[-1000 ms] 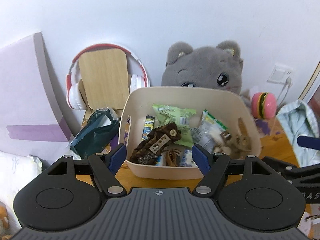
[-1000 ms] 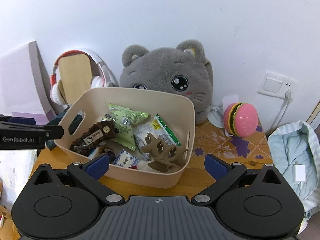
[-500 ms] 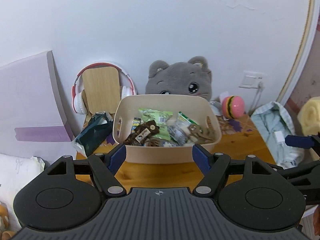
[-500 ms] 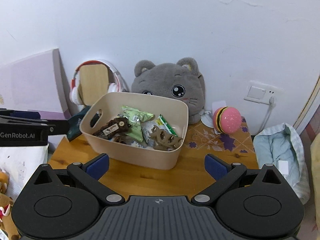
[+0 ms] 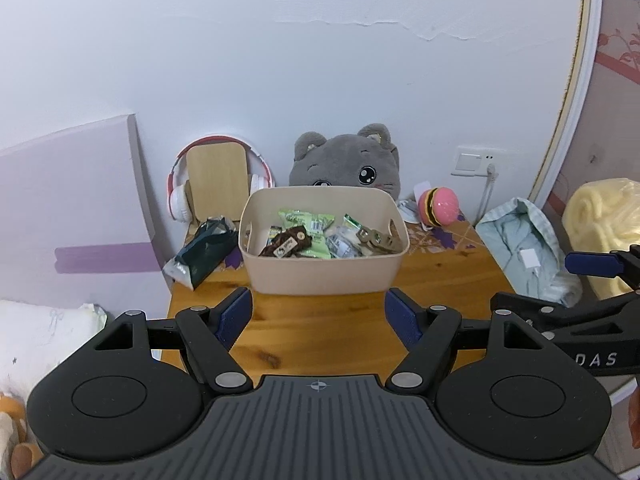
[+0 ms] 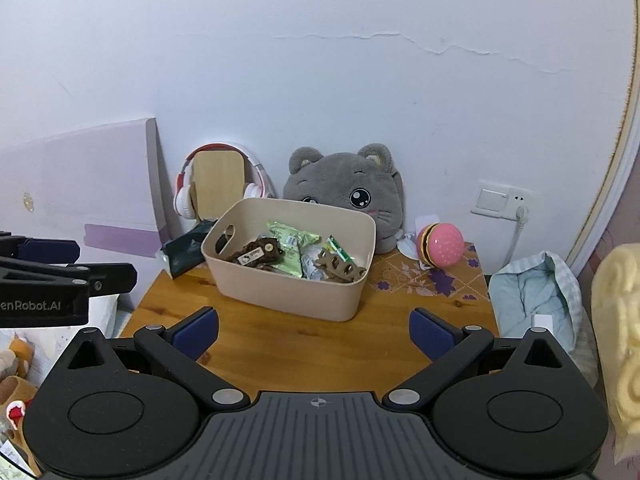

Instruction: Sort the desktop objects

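Observation:
A beige storage bin (image 5: pixel 320 276) (image 6: pixel 288 292) stands on the wooden table (image 5: pixel 320 332) (image 6: pixel 320 356). It holds green snack packets (image 5: pixel 306 220) (image 6: pixel 290 240), a brown hair clip with a label (image 5: pixel 286 242) (image 6: pixel 256 254) and a tan claw clip (image 5: pixel 378 238) (image 6: pixel 340 268). My left gripper (image 5: pixel 319 316) is open and empty, held back over the table's near part. My right gripper (image 6: pixel 314 330) is open and empty, also back from the bin. Each gripper shows at the edge of the other's view.
Behind the bin are a grey cat plush (image 5: pixel 348 164) (image 6: pixel 348 188), red-white headphones on a wooden stand (image 5: pixel 218 178) (image 6: pixel 218 184) and a pink burger toy (image 5: pixel 438 206) (image 6: pixel 440 244). A dark green pack (image 5: pixel 204 252) lies at the left, a light blue cloth bag (image 5: pixel 524 240) at the right.
Both grippers have pulled back and away from the bin, so the bin looks smaller and more of the table shows. Both stay open and empty.

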{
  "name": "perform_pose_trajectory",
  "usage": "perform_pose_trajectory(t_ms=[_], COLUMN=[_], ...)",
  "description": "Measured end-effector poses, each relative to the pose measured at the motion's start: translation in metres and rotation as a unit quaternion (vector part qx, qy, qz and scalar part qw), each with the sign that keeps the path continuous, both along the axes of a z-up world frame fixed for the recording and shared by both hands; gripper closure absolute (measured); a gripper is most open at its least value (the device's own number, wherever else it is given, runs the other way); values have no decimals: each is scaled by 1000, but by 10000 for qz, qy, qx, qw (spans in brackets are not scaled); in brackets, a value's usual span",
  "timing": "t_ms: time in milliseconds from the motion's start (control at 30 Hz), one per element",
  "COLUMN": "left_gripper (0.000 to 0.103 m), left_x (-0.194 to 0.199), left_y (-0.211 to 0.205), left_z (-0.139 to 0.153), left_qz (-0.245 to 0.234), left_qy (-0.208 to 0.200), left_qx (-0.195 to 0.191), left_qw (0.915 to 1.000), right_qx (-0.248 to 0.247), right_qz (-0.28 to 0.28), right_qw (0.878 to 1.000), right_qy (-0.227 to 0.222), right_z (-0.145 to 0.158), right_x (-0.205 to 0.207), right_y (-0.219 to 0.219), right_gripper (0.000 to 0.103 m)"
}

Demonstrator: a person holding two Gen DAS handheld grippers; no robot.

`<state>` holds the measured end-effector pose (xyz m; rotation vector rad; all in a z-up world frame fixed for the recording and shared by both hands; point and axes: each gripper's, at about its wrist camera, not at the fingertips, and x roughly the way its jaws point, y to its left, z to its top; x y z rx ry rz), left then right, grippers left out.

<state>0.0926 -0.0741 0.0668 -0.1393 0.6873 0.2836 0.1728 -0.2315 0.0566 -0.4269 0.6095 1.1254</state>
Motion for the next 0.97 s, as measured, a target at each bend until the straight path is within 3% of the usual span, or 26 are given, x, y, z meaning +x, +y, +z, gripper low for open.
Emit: perform_pose_trajectory(t_ms=[467,967], left_gripper=[28,28], left_x=[-97,-151], left_y=[-31,-74], left_z=[10,5], left_qz=[44,7], left_qy=[-60,-71], left_qx=[-84,-377], left_qw=[9999,9993], right_qx=[34,-68], right_qz=[235,355], right_qw=[9996,9993], right_qy=[-182,-58], right_z=[23,16], right_x=[-51,-74], right_y=[-80,-138], right_gripper=[0,0])
